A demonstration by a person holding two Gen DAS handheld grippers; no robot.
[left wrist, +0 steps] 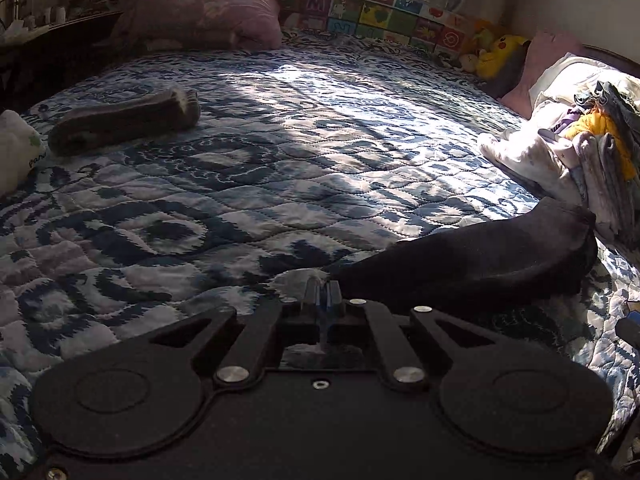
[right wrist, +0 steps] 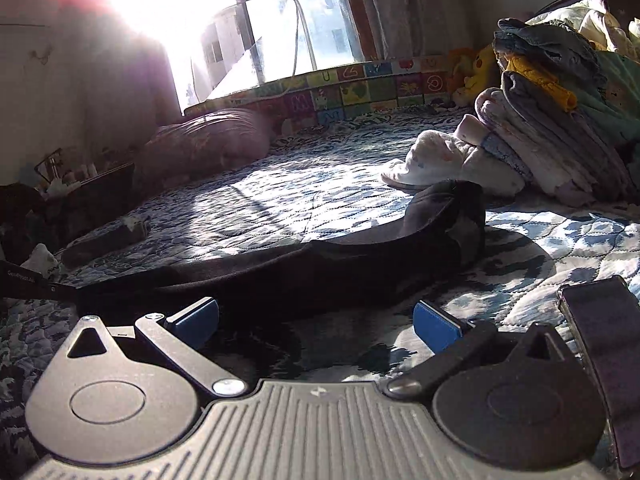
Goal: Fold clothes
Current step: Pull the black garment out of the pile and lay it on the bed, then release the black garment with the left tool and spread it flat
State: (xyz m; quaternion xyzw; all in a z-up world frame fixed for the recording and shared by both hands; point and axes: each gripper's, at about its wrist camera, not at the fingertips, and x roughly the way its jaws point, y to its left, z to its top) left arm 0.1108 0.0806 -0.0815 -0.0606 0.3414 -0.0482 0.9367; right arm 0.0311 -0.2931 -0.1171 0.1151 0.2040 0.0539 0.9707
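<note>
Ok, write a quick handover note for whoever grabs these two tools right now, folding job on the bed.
Left tool: shut, at one end of the dark sock; whether it pinches the fabric is unclear.
Right tool: open, empty, low over the quilt just short of that sock.
The sock lies stretched out flat, not folded.
Another sock lies apart at far left.
Pile of clothes at right, some folded.
Left to do: fold the dark sock.

Open tongs (right wrist: 316,318) facing black sock (right wrist: 320,264).
</note>
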